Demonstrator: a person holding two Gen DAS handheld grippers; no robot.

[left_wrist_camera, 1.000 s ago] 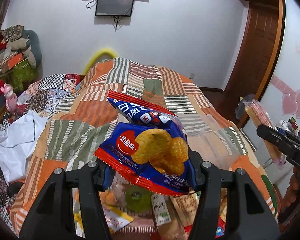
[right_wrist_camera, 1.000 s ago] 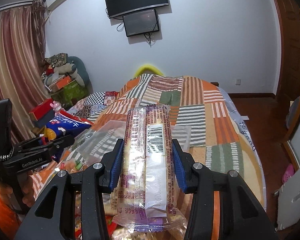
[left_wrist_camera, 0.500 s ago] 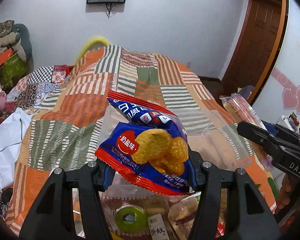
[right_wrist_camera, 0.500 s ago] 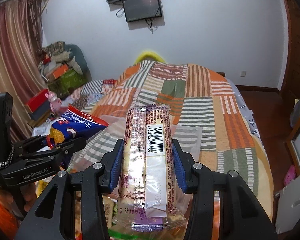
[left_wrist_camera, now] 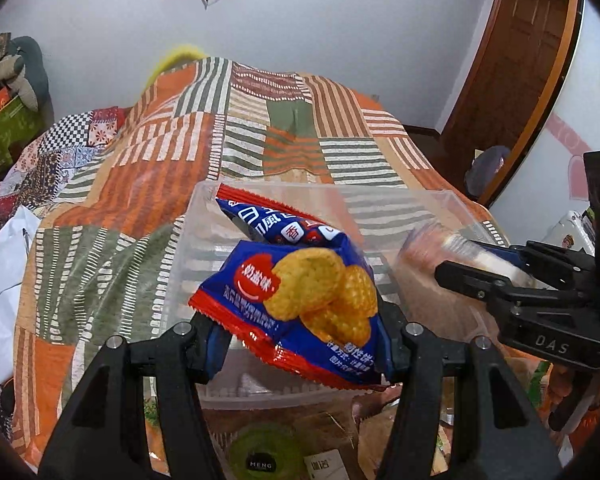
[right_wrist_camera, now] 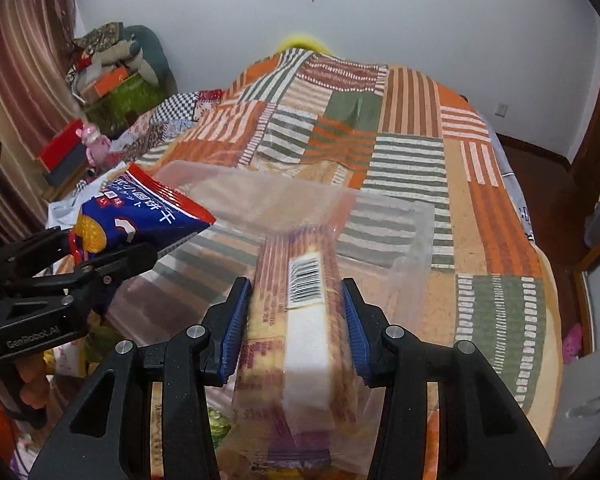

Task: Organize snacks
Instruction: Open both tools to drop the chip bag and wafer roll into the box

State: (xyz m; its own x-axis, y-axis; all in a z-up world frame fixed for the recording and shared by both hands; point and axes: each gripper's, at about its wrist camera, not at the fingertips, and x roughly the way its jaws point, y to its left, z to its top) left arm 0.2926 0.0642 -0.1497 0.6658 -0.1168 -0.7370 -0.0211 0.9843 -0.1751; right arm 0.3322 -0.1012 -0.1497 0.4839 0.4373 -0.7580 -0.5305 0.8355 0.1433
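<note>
Blue-red cracker bag (left_wrist_camera: pixel 300 300) pinched in left claw (left_wrist_camera: pixel 300 344); right claw (right_wrist_camera: pixel 296 320) closing on clear biscuit sleeve (right_wrist_camera: pixel 300 340).

A clear bin (left_wrist_camera: pixel 428 200) is set on the bed (left_wrist_camera: pixel 148 184), near its foot edge. Above the bin, a cracker bag (left_wrist_camera: pixel 300 296) is held left of a biscuit pack (right_wrist_camera: pixel 300 320). More snacks (left_wrist_camera: pixel 260 456) are piled before the bin.

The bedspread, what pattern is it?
A patchwork of orange, green and white stripes on the bedspread, clearest from the right wrist view.
</note>
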